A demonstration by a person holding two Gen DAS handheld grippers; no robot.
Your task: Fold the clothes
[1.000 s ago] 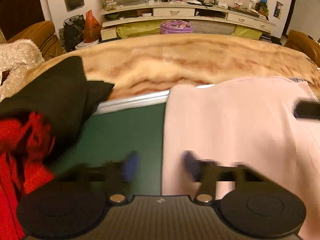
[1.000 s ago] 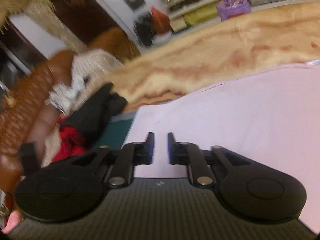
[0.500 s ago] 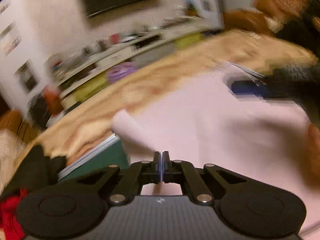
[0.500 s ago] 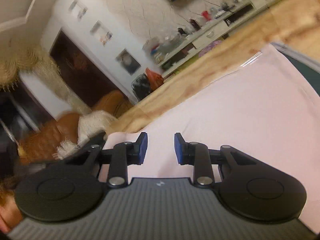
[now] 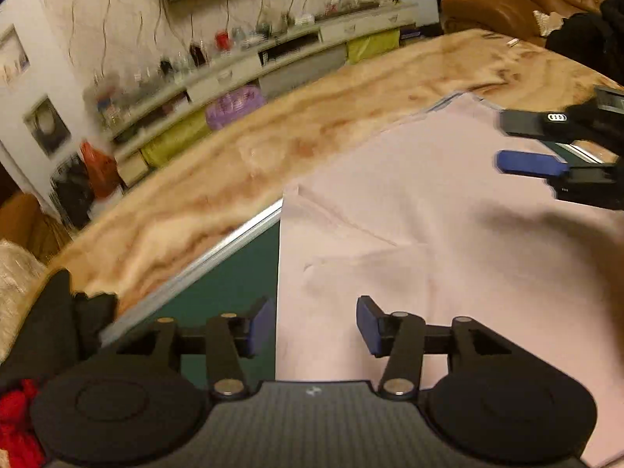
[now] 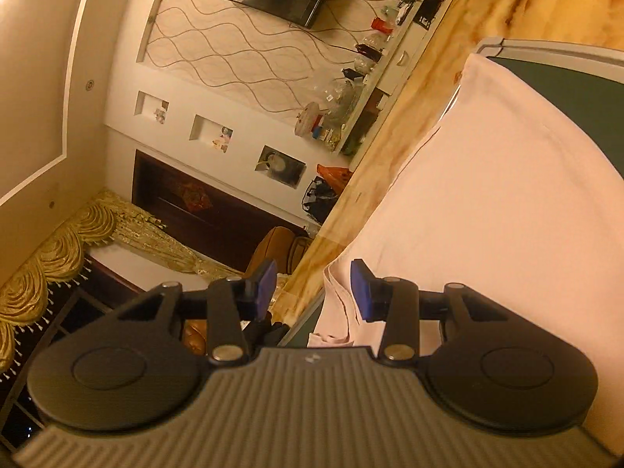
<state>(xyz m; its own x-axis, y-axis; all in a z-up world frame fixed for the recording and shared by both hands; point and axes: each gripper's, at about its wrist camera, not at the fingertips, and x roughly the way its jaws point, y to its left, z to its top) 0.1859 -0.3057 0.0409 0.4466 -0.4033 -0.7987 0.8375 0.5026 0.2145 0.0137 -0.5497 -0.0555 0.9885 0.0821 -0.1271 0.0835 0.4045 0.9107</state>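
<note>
- The pink garment point(image 5: 448, 241) lies spread flat on the green mat point(image 5: 226, 292) that covers part of the desk point(image 5: 351, 89); its left edge runs straight from the near side toward the far edge of the mat.
- A folded sleeve part makes a diagonal crease near the far left corner of the garment.
- Its long axis I cannot tell, because the cloth goes out of both views.
- The left hand-held gripper point(image 5: 312, 325) hovers over the garment's left edge, its jaws wide apart, grasping nothing.
- The right hand-held gripper point(image 6: 314, 288) is also released; in the left wrist view it is seen point(image 5: 534, 144) above the garment's right side.
- A black cloth point(image 5: 50, 331) and a red cloth point(image 5: 15, 421) lie at the left end of the desk.
</note>
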